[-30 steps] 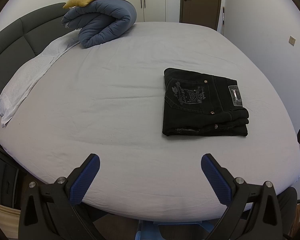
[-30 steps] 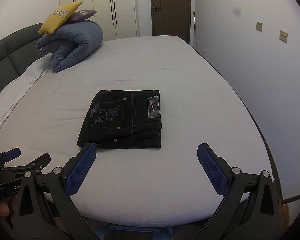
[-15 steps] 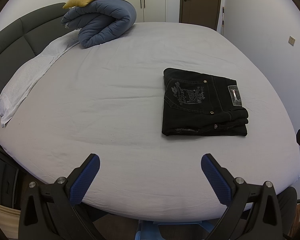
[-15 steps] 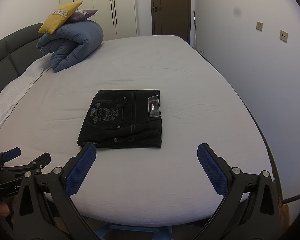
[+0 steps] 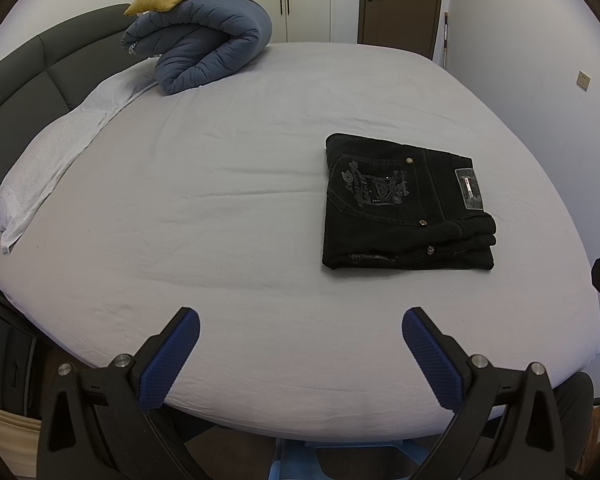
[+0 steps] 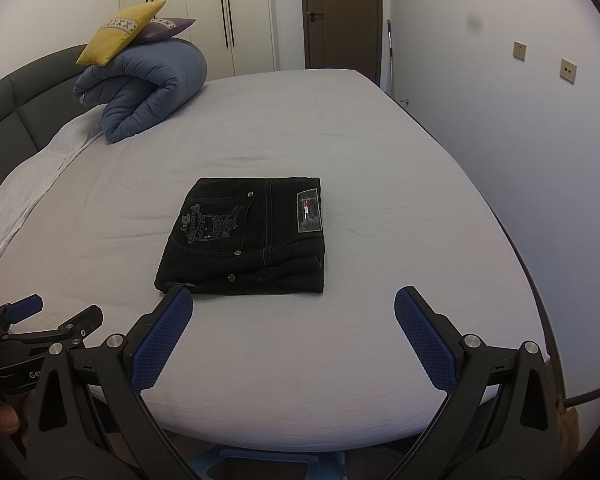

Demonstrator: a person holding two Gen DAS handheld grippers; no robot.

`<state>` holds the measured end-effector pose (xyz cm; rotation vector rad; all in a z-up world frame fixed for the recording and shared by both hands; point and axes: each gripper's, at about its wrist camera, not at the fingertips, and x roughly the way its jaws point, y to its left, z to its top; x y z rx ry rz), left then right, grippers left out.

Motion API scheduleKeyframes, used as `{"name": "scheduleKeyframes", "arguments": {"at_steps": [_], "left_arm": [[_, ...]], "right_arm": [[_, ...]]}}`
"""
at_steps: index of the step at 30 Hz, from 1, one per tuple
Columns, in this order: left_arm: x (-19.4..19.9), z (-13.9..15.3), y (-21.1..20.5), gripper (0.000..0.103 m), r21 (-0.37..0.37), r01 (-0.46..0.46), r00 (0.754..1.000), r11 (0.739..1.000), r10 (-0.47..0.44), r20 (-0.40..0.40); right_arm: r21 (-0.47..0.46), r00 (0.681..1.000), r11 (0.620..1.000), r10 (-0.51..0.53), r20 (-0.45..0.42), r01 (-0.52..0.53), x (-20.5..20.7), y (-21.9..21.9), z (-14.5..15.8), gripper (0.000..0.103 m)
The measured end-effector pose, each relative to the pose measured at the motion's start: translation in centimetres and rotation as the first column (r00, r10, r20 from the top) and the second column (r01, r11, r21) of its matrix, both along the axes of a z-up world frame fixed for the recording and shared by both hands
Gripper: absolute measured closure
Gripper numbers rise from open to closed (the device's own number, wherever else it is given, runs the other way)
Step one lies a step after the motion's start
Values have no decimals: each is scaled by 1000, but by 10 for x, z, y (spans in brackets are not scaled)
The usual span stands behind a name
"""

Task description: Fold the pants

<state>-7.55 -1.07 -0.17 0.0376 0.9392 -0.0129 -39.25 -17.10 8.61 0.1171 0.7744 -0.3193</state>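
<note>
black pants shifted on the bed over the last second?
No. The folded black pants lie at the same spot on the grey sheet, with the same offset from the rolled blue duvet in both views. Neither pair of tongs touches them.

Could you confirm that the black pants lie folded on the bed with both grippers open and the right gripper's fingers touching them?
Not quite: the right gripper is not touching the black pants, as the left wrist view shows. They do lie folded on the bed, and the left gripper is open too.

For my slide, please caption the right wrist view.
Folded black denim pants lie on the grey bed sheet beyond the open right gripper.
</note>
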Motion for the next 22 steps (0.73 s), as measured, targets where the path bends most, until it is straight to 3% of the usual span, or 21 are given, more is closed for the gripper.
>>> {"name": "scheduleKeyframes", "arguments": {"at_steps": [22], "left_arm": [[-2, 3, 0, 0, 13, 6, 1000, 1000, -6, 17]], "right_arm": [[2, 1000, 1000, 0, -4, 0, 0, -1, -4, 0]]}}
